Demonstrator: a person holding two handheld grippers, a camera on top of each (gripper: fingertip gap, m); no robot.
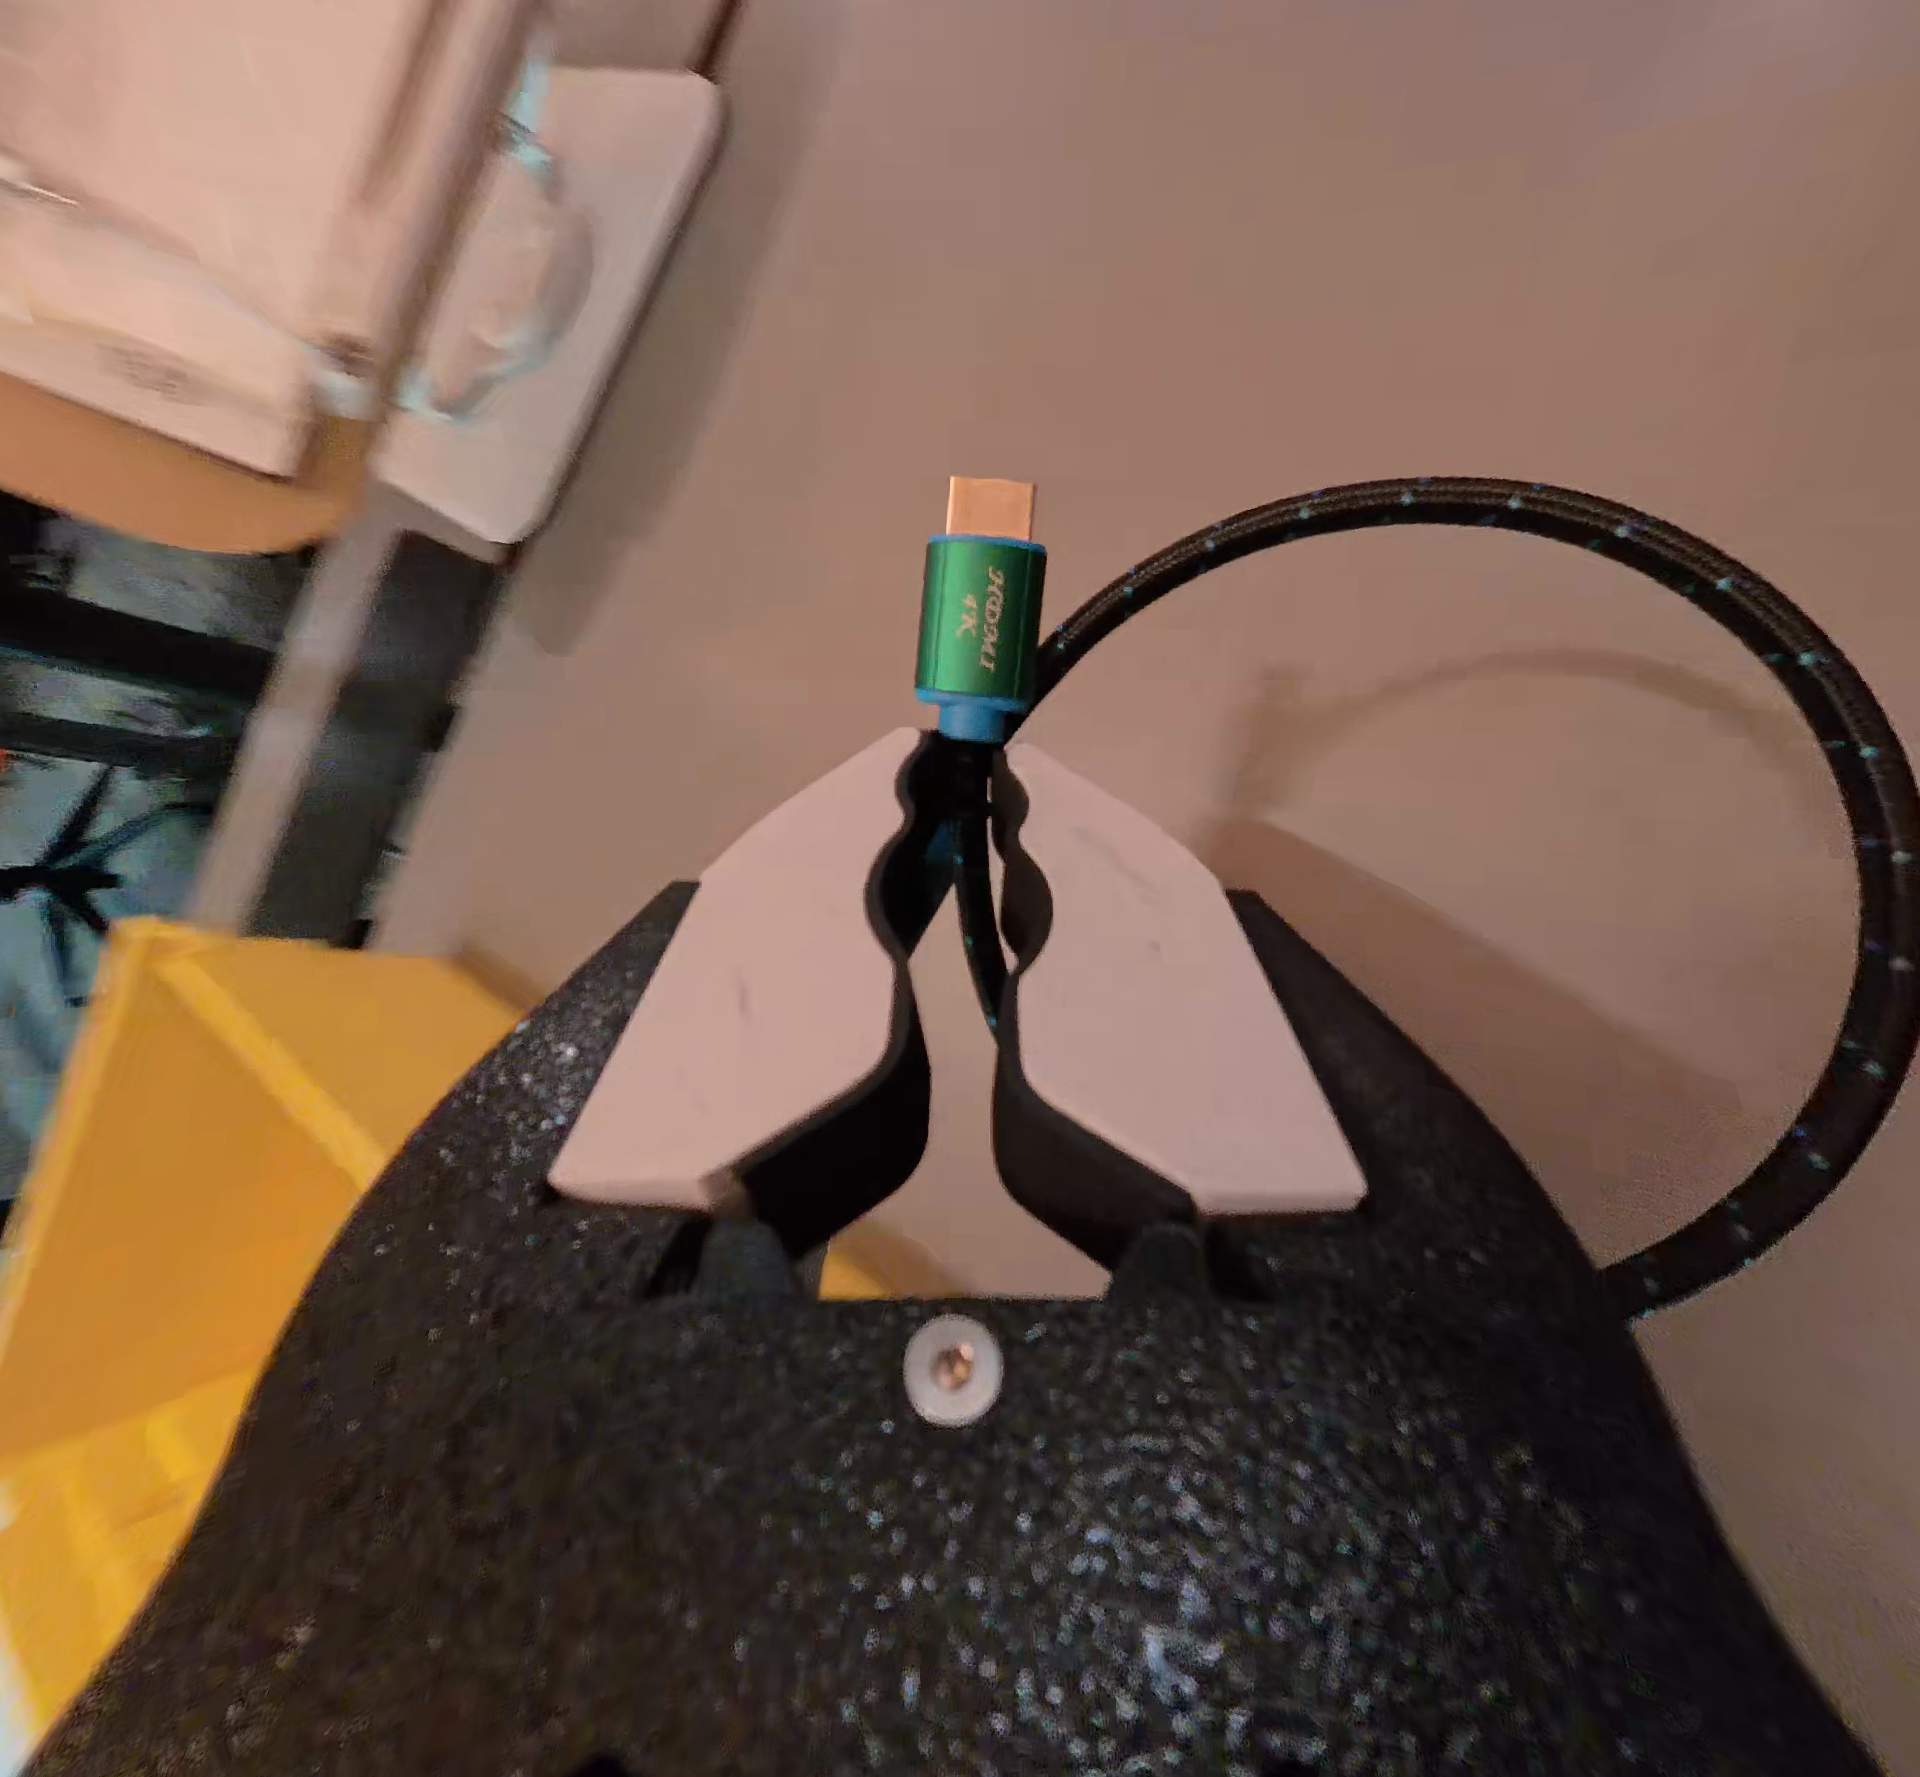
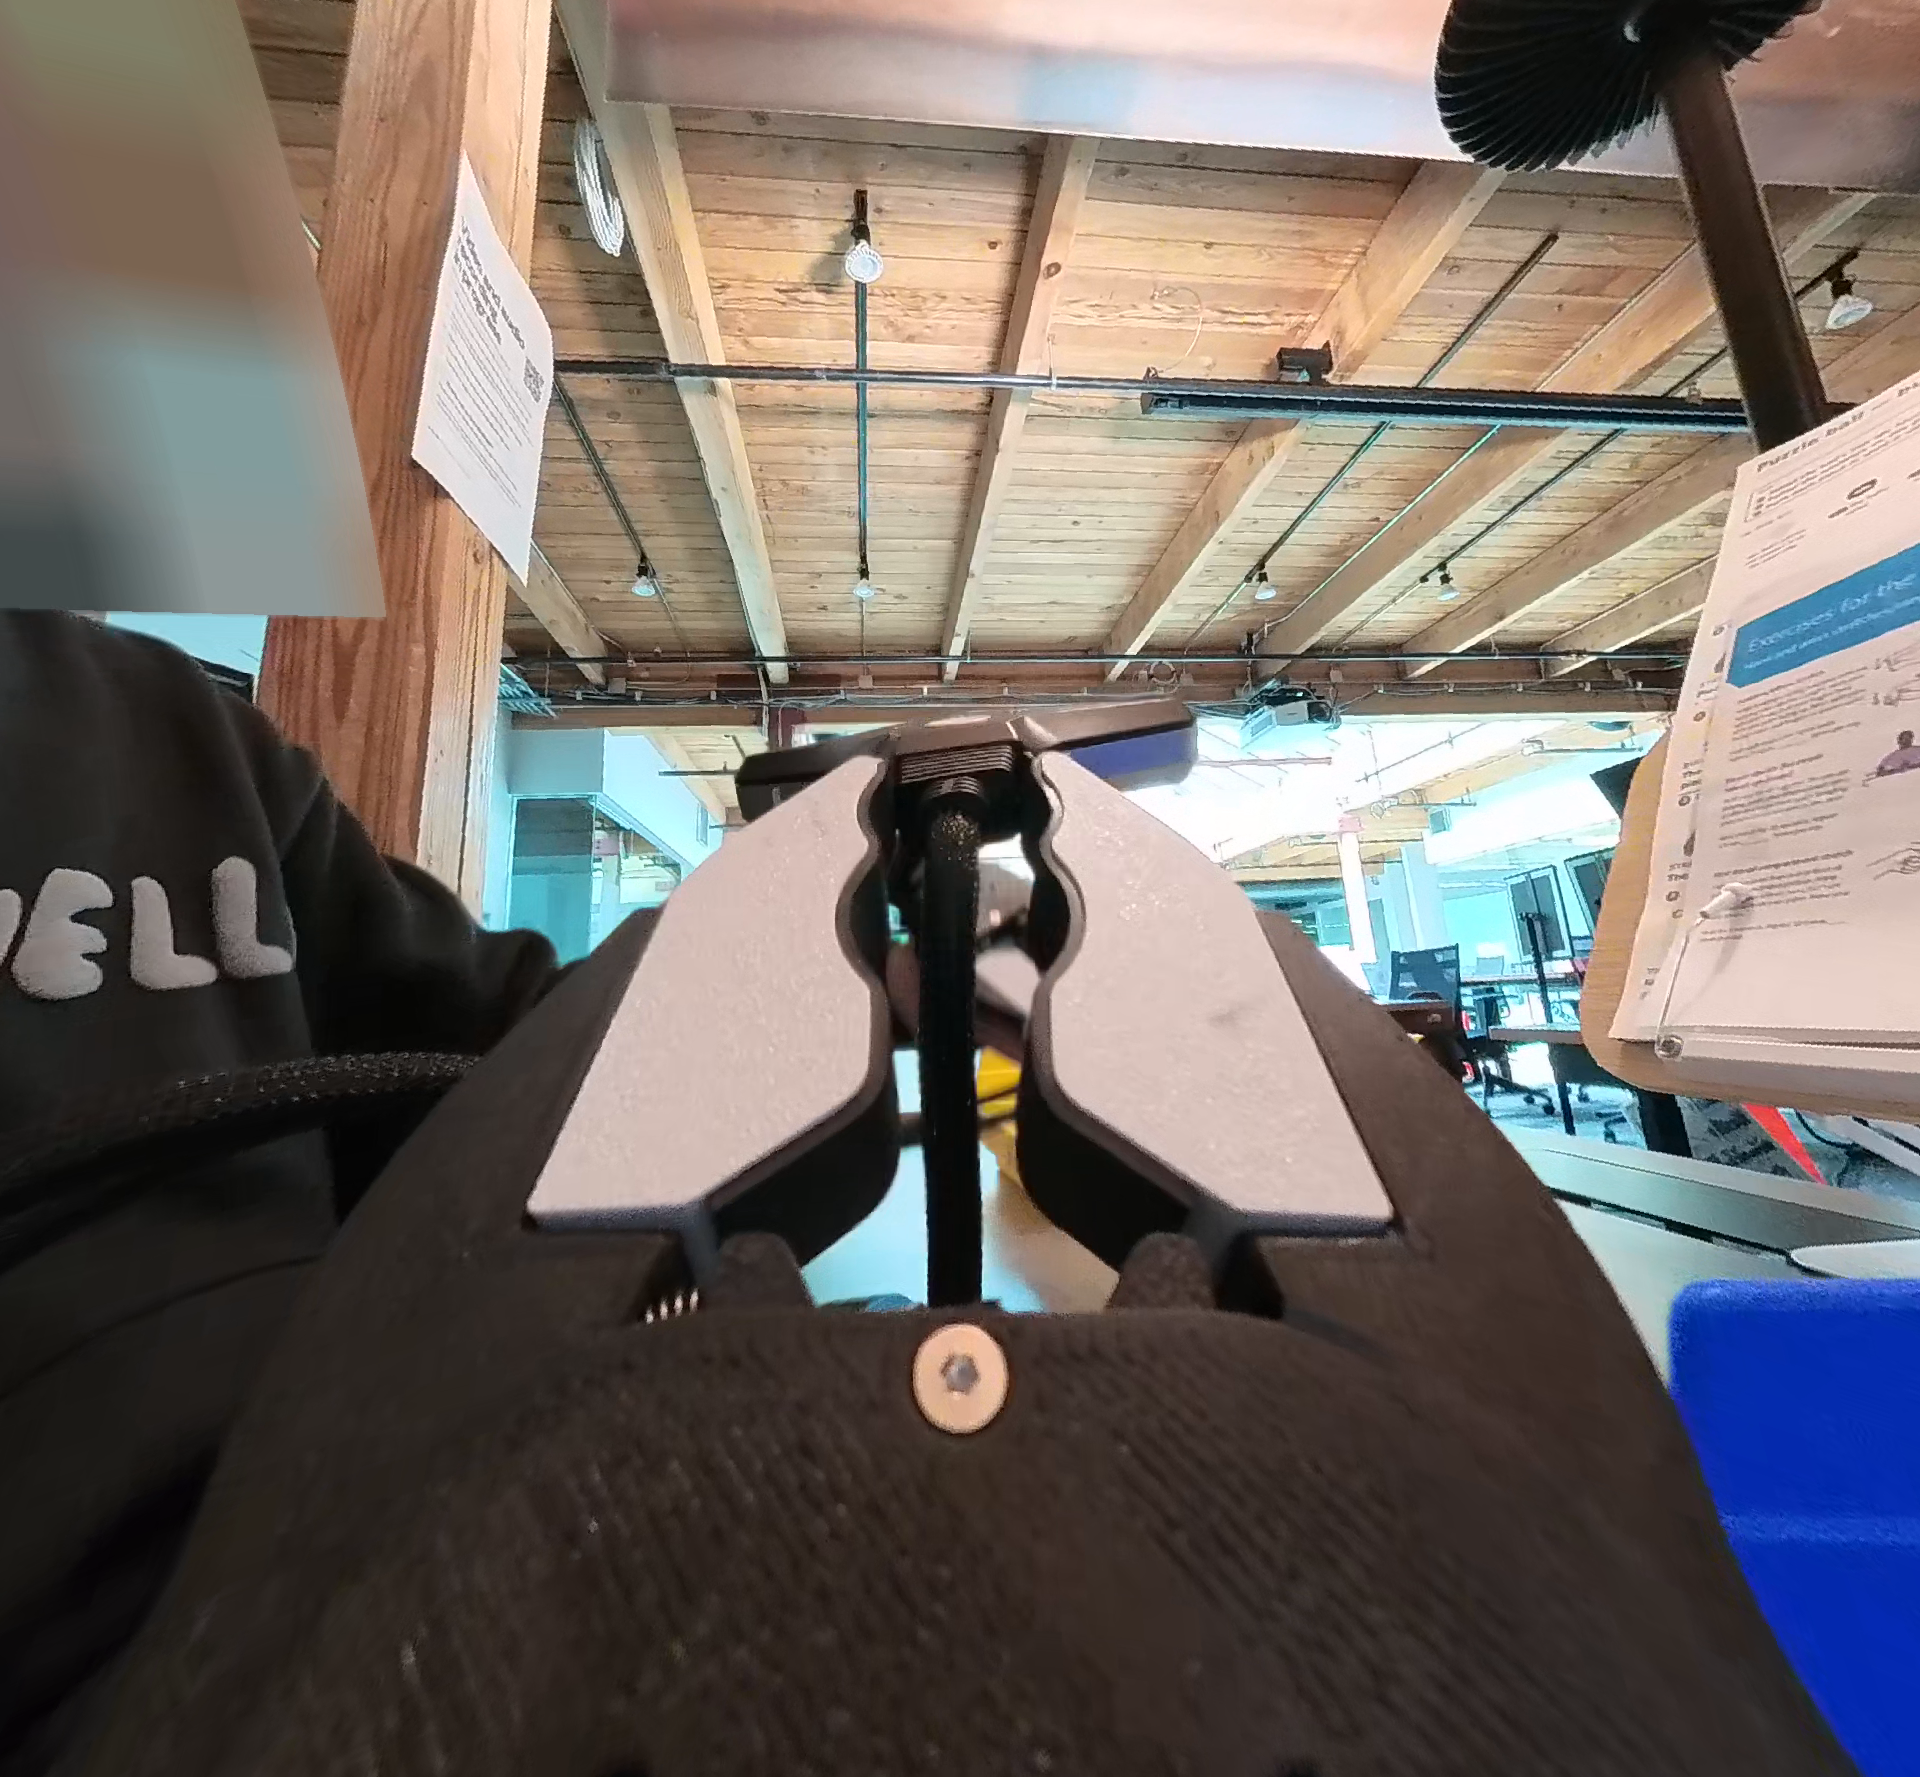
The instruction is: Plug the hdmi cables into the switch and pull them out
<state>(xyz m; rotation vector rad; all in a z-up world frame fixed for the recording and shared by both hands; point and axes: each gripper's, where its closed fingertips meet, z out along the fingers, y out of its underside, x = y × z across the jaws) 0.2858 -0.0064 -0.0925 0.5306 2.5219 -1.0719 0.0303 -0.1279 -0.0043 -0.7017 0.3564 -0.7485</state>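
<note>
Left tool (image 1: 958, 740) pinches the cable (image 1: 1766, 688) below its plug (image 1: 977, 621); right tool (image 2: 958, 782) grips a black plug (image 2: 956, 766). Either could twist, missing the port.

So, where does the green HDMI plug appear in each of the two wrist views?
Left wrist view: the green HDMI plug stands upright at centre, just past the tips of the left gripper, which pinches its braided cable.
Right wrist view: not in it; the right gripper holds a black plug instead.
Shared landmark: none can be told for sure; the views face different ways.
</note>
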